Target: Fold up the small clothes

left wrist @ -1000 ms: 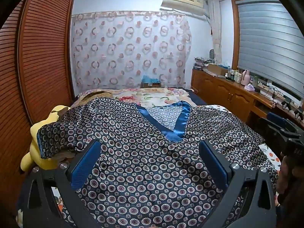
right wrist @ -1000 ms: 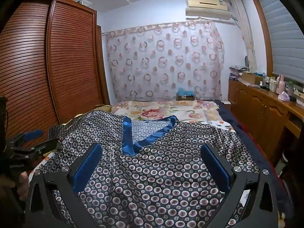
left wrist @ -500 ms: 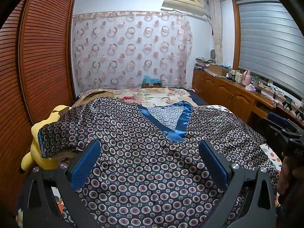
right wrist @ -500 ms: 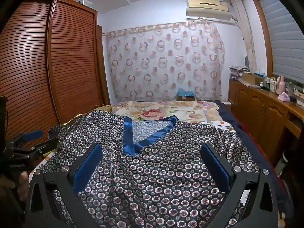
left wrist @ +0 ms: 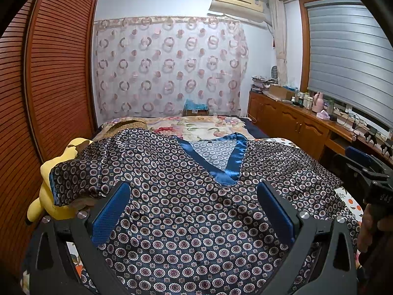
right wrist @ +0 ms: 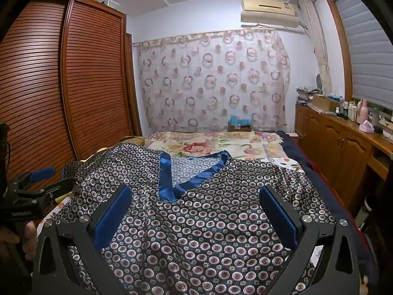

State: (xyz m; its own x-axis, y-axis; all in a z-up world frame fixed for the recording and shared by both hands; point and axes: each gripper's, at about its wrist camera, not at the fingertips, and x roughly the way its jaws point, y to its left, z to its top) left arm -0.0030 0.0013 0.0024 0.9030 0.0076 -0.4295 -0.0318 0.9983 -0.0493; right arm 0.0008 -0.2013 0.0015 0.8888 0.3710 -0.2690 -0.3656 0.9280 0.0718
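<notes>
A dark patterned satin top (left wrist: 186, 196) (right wrist: 196, 221) with a blue V-neck trim (left wrist: 231, 169) (right wrist: 172, 184) lies spread front-up on the bed, collar pointing away from me. My left gripper (left wrist: 192, 209) hovers open above its lower left part, blue pads wide apart with nothing between them. Over the lower right part my right gripper (right wrist: 196, 211) is open as well. The left sleeve (left wrist: 73, 179) drapes over a yellow plush toy (left wrist: 56, 172). Each gripper shows at the edge of the other's view, as the right gripper (left wrist: 368, 177) and the left gripper (right wrist: 32, 186).
A floral bedspread (right wrist: 221, 145) covers the far bed. A slatted wooden wardrobe (left wrist: 49, 86) stands close on the left. Wooden cabinets (right wrist: 343, 152) with bottles and clutter run along the right under a window blind. A circle-patterned curtain (left wrist: 169, 68) hangs at the back.
Almost nothing: the views shift very slightly, and both grippers stay open over the spread top.
</notes>
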